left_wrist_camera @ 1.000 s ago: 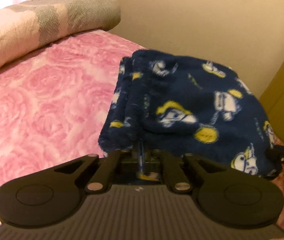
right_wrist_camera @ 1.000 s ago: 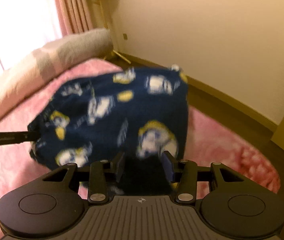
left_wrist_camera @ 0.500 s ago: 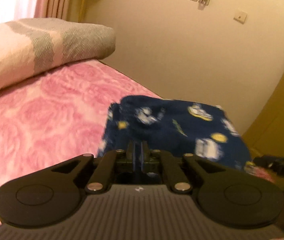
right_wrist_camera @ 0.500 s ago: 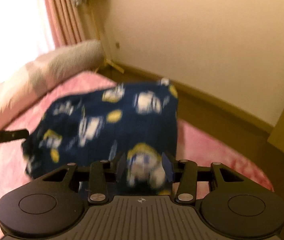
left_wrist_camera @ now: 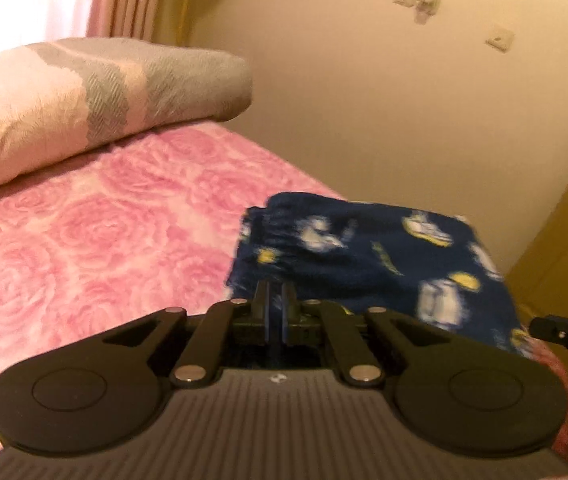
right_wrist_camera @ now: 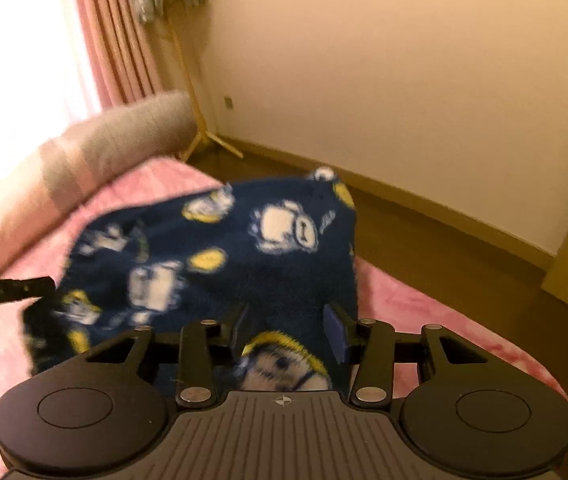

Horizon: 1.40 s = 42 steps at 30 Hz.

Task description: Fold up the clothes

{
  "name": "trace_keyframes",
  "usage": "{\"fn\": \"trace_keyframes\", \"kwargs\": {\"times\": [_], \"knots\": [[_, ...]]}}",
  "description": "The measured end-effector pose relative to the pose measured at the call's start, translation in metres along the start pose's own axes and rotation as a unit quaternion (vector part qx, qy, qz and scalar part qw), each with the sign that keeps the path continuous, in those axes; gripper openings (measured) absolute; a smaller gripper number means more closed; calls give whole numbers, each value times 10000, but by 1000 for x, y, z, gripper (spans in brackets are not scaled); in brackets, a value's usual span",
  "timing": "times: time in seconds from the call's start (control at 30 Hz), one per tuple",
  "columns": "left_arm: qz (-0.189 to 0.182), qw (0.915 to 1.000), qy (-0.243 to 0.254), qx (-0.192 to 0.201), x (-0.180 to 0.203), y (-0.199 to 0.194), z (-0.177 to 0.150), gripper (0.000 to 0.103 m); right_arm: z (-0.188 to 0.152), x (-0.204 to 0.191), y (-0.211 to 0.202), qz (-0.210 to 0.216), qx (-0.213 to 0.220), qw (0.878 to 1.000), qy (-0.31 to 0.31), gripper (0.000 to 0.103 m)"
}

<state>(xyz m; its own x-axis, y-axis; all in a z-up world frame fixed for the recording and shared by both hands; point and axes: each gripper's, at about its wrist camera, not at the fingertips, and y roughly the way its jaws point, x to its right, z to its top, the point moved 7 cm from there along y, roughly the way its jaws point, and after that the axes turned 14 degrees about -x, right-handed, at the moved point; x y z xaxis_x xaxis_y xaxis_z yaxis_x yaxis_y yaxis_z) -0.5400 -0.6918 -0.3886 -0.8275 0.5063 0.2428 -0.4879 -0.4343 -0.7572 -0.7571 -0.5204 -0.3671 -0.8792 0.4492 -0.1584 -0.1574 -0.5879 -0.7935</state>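
Observation:
A navy fleece garment (left_wrist_camera: 363,256) printed with white and yellow cartoon figures is folded over at the edge of the pink rose bed cover (left_wrist_camera: 84,248). My left gripper (left_wrist_camera: 274,300) is shut, and the garment's near left edge runs in between its fingers. In the right wrist view the left gripper's tip (right_wrist_camera: 24,288) meets the garment's (right_wrist_camera: 212,248) left edge. My right gripper (right_wrist_camera: 287,332) holds a thick fold of the same garment between its half-spread fingers. The right gripper (left_wrist_camera: 563,332) shows at the cloth's right corner in the left wrist view.
A rolled pink and grey blanket (left_wrist_camera: 84,96) lies at the far end of the bed. Beyond the bed edge are dark wooden floor (right_wrist_camera: 443,248), a cream wall and a wooden stand (right_wrist_camera: 200,128) by the pink curtain (right_wrist_camera: 116,40).
Both grippers have risen slightly with the garment. In the left wrist view the cloth now sits lower and flatter; in the right wrist view it has spread further away from me.

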Motion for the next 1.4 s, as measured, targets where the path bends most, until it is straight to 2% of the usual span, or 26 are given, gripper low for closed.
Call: {"fn": "trace_keyframes", "kwargs": {"times": [0.1, 0.17, 0.2, 0.27, 0.33, 0.43, 0.47, 0.53, 0.73, 0.83, 0.9, 1.03, 1.17, 1.3, 1.4], "knots": [[99, 9995, 147, -256, 4, 4, -21, 3, -18, -11, -16, -5, -6, 9999, -160, 45], [263, 9975, 153, -640, -4, 28, -36, 3, -34, -17, -1, -77, -295, 9992, -275, 45], [273, 9975, 180, -630, -5, 32, -37, 4, -44, -18, 11, -128, -519, 9981, -317, 45], [285, 9976, 239, -577, -5, 38, -37, 3, -53, -19, 23, -176, -365, 9981, -458, 45], [301, 9976, 196, -585, -4, 32, -37, 3, -52, -19, 23, -162, -299, 9977, -580, 45], [321, 9973, 54, -666, 0, 15, -37, 3, -49, -16, 8, -166, -380, 9988, -275, 46], [306, 9971, 13, -695, 4, 3, -37, 4, -51, -18, 0, -182, -413, 9989, -153, 46], [335, 9969, 19, -713, 14, -20, -39, 19, -56, -22, -16, -204, -479, 9986, 92, 46], [281, 9949, 302, -918, 42, -99, -48, 35, -75, -59, -70, -224, -652, 9955, 652, 47], [406, 9942, 347, -930, 50, -143, -53, 39, -78, -81, -109, -323, -490, 9957, 718, 78], [483, 9937, 376, -938, 55, -171, -55, 40, -77, -95, -139, -325, -323, 9964, 719, 78], [631, 9932, 441, -870, 68, -229, -59, 49, -77, -117, -194, -301, -154, 9966, 751, 78], [642, 9933, 518, -811, 85, -282, -65, 50, -80, -136, -242, -315, -97, 9968, 729, 78], [663, 9926, 623, -798, 100, -321, -71, 61, -80, -153, -279, -404, -112, 9969, 662, 78], [742, 9920, 630, -798, 106, -344, -74, 63, -79, -162, -300, -345, -142, 9972, 655, 78]]}}
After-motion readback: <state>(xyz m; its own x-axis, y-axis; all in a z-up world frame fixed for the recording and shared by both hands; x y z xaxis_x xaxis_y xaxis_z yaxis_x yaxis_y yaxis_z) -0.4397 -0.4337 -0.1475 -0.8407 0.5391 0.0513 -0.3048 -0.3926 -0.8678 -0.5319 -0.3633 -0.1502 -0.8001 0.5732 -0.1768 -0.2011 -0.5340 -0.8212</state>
